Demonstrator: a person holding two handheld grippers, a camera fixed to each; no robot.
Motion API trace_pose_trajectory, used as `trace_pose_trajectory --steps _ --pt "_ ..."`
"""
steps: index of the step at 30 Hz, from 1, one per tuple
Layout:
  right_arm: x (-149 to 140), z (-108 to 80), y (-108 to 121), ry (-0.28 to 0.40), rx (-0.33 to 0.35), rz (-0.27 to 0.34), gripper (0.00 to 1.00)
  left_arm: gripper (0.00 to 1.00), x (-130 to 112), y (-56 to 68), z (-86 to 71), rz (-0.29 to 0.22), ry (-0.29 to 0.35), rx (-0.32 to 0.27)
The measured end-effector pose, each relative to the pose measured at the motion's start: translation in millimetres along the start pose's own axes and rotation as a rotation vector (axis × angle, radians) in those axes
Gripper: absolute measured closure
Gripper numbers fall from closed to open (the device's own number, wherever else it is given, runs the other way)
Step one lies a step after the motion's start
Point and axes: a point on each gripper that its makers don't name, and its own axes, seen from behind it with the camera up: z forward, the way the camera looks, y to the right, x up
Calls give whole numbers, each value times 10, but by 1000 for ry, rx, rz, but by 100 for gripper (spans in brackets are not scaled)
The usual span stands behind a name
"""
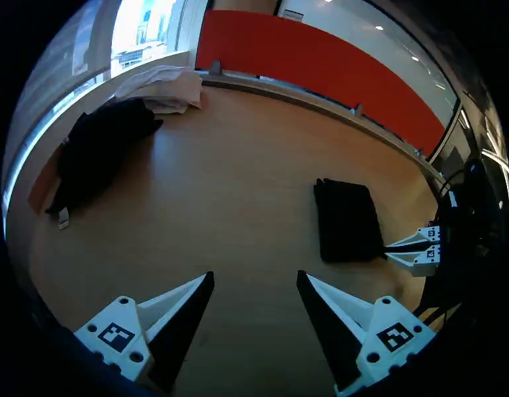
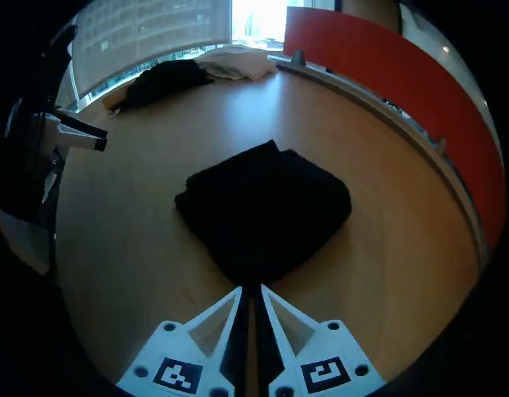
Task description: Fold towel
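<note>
While the folded black towel (image 2: 267, 205) lies mid-way across the table (image 2: 400, 264), the right gripper (image 2: 253, 291) is closed with its tips at the towel's near edge; whether cloth is pinched cannot be told. Meanwhile the left gripper (image 1: 254, 281) hangs wide open and empty over bare wood. Risk: any caught layer would drag the fold open on withdrawal.

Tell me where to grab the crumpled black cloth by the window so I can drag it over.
Probably the end with the white tag, approached low across the table with the open left gripper. The black cloth lies heaped, but it thins to a loose edge there, which is easier to pinch.
</note>
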Motion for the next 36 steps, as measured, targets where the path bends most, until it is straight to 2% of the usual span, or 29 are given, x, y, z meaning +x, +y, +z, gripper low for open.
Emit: trace_pose_trajectory --steps 5,15,21,27,36 --pt "274 -169 97 50 -30 -21 95 7 61 24 -14 4 11 -8" --pt "998 -586 328 168 -110 -88 95 7 249 89 -67 14 44 -30" --pt "1375 -852 423 242 -155 -106 95 7 369 126 -87 26 61 -44" --pt "1508 -1053 533 280 -188 -86 96 7 443 179 -88 36 67 -63" --pt "1351 -1244 801 284 -230 -32 95 7 488 274 -51 53 60 -88"
